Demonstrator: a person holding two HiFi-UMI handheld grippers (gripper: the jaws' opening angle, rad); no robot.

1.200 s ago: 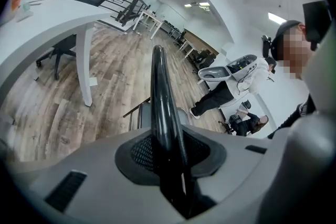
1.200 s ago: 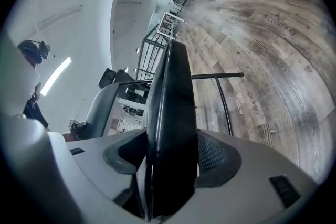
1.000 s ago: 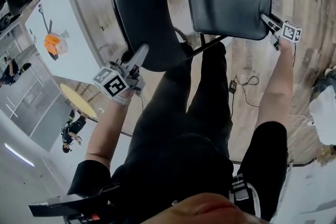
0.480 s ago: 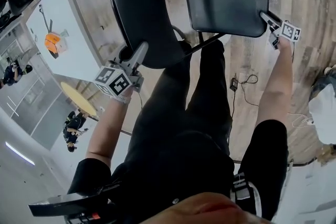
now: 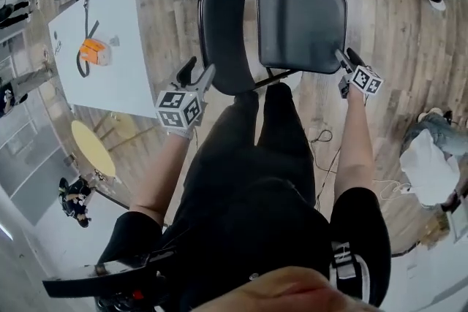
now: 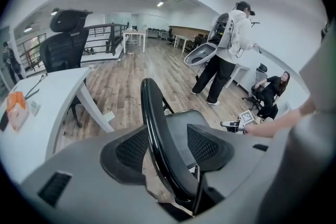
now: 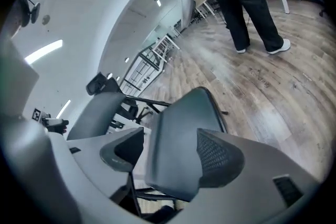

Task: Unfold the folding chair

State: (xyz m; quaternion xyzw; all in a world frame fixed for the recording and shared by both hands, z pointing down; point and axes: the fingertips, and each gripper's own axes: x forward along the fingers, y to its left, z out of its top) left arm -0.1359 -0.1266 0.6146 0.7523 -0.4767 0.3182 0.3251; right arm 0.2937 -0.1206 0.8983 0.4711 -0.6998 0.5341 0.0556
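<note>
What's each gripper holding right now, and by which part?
Nothing is gripped. Both sets of jaws have just been opening: the left gripper straddles the edge of the backrest, the right gripper a corner of the seat, pads off both.

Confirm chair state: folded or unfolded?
Unfolded, as far as shows. In the head view the chair has its seat lying flat and broad, swung out from the upright backrest.

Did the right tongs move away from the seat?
No. The right tongs stay at the seat's lower right corner, as before; their jaws have just been opening, with the seat edge between them.
</note>
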